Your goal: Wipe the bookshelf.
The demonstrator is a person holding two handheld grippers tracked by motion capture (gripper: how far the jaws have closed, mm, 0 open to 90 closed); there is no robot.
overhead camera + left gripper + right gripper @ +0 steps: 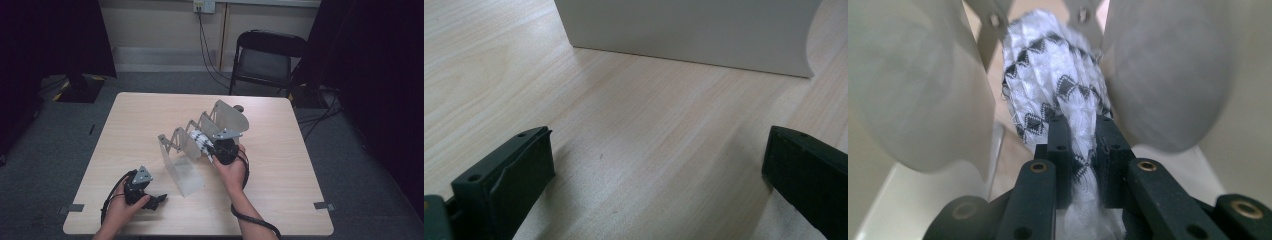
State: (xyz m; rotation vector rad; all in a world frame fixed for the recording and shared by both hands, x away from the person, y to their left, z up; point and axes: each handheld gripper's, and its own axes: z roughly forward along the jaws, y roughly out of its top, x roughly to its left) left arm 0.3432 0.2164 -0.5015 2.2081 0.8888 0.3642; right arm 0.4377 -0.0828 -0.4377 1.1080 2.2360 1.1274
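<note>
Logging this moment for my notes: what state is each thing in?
Rack: stretched open, upright on the table.
Cloth: bunched, pinched between two rack plates.
Right hand-held gripper: shut on the cloth.
Left hand-held gripper: open, holding nothing, low over the table.
Chair: unfolded, unoccupied.

Cloth point(1058, 95) end hidden between rack plates point(913, 85)

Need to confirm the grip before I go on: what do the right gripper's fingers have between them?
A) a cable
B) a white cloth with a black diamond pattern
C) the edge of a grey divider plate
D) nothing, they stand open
B: in the right gripper view the right gripper is pinched shut on the patterned cloth, which sits between two plates of the expanding rack.
</note>
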